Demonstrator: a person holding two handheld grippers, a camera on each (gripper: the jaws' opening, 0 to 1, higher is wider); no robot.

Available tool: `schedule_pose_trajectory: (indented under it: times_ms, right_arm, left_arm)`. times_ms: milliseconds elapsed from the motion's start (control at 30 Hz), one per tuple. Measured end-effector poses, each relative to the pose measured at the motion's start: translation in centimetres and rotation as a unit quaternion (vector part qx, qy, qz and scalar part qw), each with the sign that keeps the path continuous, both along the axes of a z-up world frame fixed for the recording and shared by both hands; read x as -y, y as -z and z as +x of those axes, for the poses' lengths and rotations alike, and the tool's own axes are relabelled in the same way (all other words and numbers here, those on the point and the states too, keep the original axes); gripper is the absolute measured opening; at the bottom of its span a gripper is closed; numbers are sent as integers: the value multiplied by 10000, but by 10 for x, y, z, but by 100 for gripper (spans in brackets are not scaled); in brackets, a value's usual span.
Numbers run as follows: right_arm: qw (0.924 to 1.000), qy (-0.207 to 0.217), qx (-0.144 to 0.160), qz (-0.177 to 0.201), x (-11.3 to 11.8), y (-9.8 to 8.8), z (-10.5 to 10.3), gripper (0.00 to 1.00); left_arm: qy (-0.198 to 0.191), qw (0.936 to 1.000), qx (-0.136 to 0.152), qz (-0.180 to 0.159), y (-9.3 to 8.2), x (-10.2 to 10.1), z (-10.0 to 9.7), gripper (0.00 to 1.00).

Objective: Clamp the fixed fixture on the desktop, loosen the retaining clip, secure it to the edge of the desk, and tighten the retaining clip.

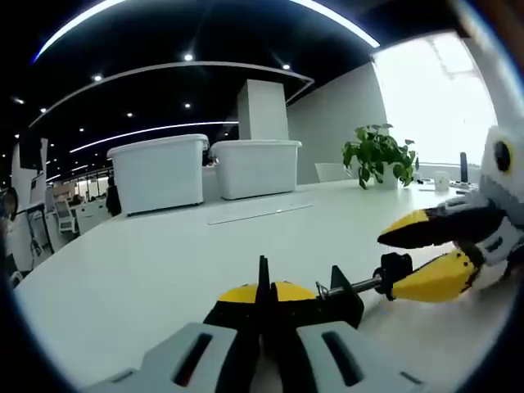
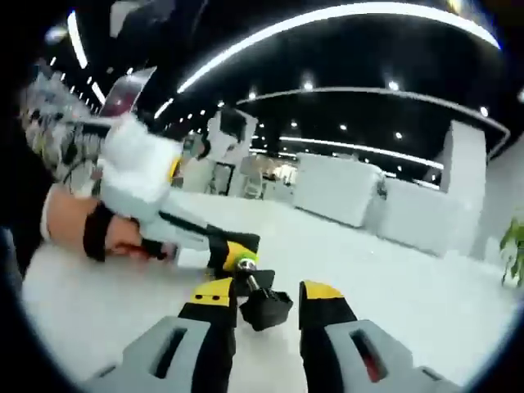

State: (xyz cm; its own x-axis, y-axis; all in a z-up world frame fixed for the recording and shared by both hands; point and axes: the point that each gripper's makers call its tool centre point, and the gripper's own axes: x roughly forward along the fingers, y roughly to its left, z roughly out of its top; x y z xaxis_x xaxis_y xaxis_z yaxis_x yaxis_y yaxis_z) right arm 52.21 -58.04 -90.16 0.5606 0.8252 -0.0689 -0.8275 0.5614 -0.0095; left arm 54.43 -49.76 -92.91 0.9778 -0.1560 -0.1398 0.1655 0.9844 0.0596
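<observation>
**Q:** Left gripper [image 1: 264, 315] jaws, pressed together on the clamp [image 1: 282, 296] lying on the white tabletop [image 1: 147, 270]. Progress?

**A:** Early. Right gripper [image 2: 258, 307] jaws stand spread around its screw knob [image 2: 264, 309]; loosening, desk-edge fixing and tightening appear undone.

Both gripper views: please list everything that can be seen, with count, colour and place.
Yellow-and-black clamp fixture with metal screw: one, on the white desk, held at both ends.
White plastic storage bins: two, far side of the desk.
Green potted plant: one, desk's far end by the window.
White square pillar: one, behind the bins.
Ceiling light strips: several, white, overhead.
Left hand-held gripper: grey and black, shut on the fixture.
Right hand-held gripper: yellow-tipped jaws on either side of the fixture's black knob; grip unclear.
Person's hand: one, with a black strap.
</observation>
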Motion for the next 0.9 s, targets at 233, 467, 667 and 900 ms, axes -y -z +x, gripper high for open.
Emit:
schedule_pose_trajectory:
  times_ms: [233,467,667,900]
  right_arm:
    - [9817,-208,-1527,1116,6,5,9,30]
    - [9742,-39,-2098,831,4,26,19,27]
    - [9589,-34,-2670,956,1,30,16,23]
    - [9947,-7,-1003,223,-1,18,9,19]
  left_arm:
    - [15,10000,-1,-15,0,1,0,5]
    - [45,10000,-7,-37,0,3,0,4]
    - [48,10000,-9,-42,-1,4,0,4]
    - [41,10000,-7,-38,-1,4,2,4]
